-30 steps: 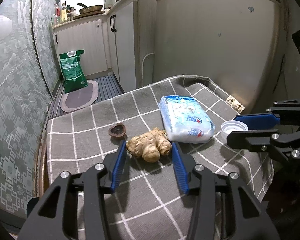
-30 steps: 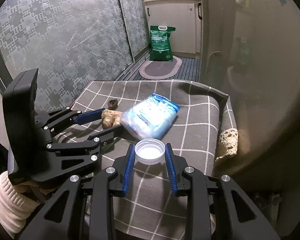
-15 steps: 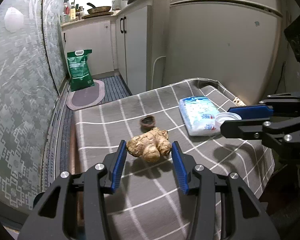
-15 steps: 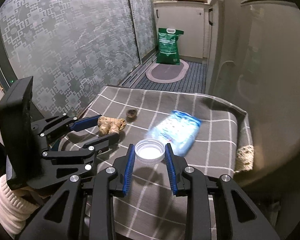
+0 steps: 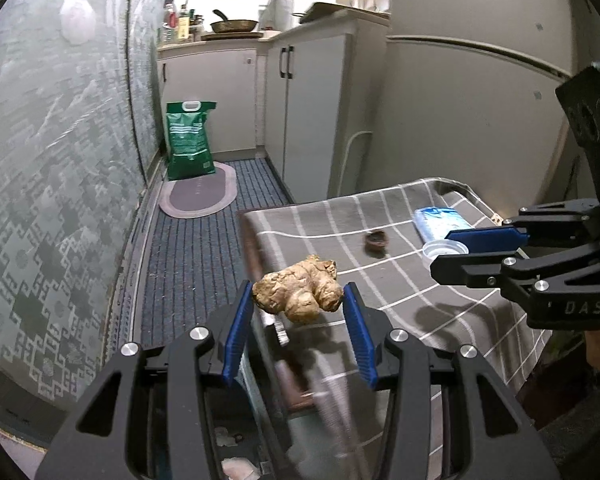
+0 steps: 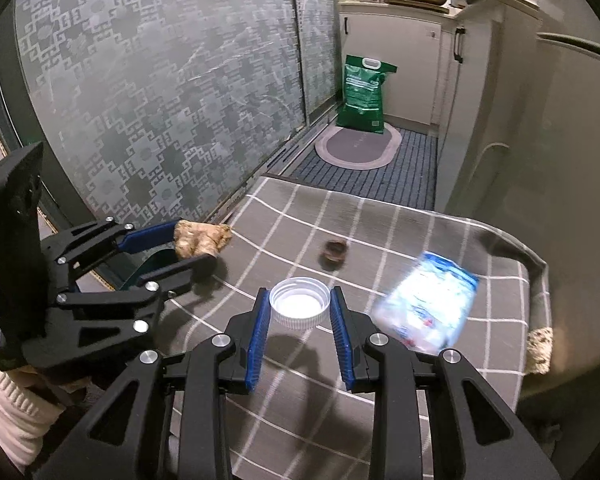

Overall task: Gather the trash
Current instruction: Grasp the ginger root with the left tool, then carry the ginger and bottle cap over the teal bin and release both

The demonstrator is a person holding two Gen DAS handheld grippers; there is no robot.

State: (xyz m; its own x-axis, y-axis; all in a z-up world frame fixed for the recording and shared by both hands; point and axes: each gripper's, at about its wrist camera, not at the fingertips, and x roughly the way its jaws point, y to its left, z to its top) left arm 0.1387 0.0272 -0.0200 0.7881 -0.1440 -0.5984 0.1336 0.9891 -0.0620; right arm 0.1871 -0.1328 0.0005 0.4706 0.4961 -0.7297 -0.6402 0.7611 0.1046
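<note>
The left gripper [image 5: 298,312] pinches the ginger [image 5: 300,294] at the table's [image 6: 308,420] left edge, its long axis crosswise between the fingers. The right gripper [image 6: 299,316] pinches the cap [image 6: 299,307] above the table, open side up.

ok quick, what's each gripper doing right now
left gripper: shut on the ginger, lifted off the table.
right gripper: shut on the white cap, also held up.

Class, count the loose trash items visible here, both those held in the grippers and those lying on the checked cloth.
4. Ginger root in the left gripper; white cap in the right gripper; brown shell piece and blue-white packet on the cloth. Others may be hidden.
</note>
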